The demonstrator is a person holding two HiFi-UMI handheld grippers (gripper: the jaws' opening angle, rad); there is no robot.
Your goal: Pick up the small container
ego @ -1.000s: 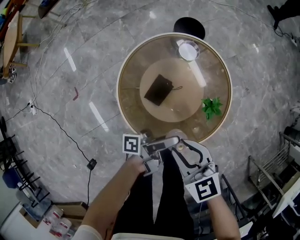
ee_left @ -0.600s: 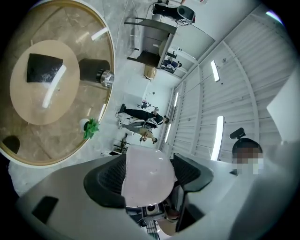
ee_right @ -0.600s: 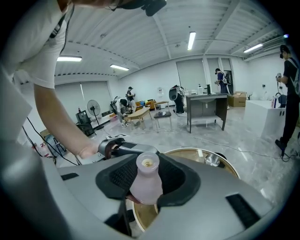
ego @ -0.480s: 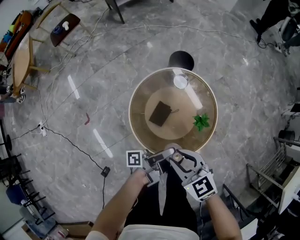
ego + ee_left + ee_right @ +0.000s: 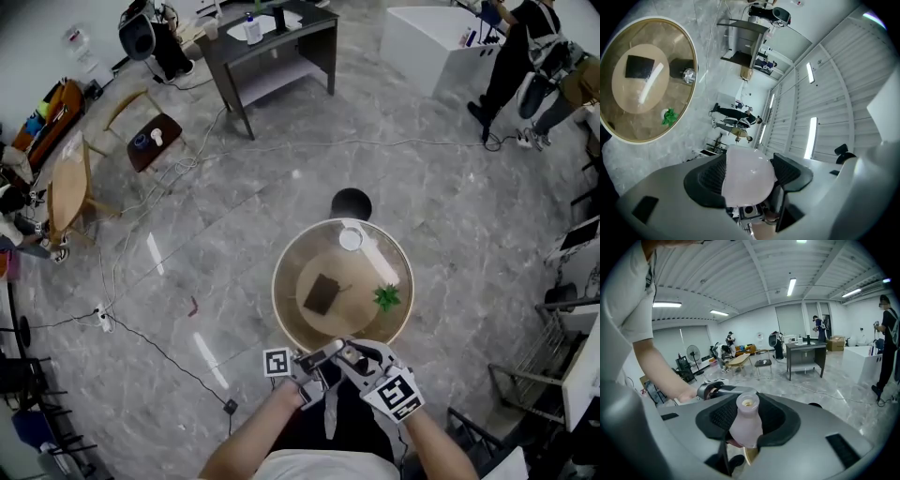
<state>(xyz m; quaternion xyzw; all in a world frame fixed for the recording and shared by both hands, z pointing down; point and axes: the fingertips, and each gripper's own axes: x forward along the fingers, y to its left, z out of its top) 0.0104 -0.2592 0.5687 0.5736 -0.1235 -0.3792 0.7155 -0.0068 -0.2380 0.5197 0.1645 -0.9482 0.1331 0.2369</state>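
Judging the pick-up as good as done: standing over the near rim of the round glass bench [image 5: 276,292], carrying both grippers high and close to the body, well clear of the top. Clamping the right gripper [image 5: 749,418] narrowly on the small container [image 5: 746,430], a pale lilac bottle with an open neck, upright between the pads. Holding the left gripper [image 5: 749,172] at a wider set on a pale rounded piece [image 5: 747,180]; not telling whether the same bottle or a separate part. Leaving, by this reading, only carrying it off without loosening the hold.

Having plenty of room: looking out over open marble floor [image 5: 187,234] to the left, right and far side, with a dark desk [image 5: 272,47] and a white counter [image 5: 422,33] far off, well apart from the grippers. Noting a cable [image 5: 165,360] trailing over the floor at the near left, a snag for feet rather than grippers. Minding the bench rim just beyond the gripper tips, and a black stool [image 5: 351,203] just past its far edge. Staying above the things lying on the bench: a dark square pad [image 5: 322,293] near the middle, a green sprig [image 5: 386,298] to the right, a small shiny cup [image 5: 350,239] at the far edge.
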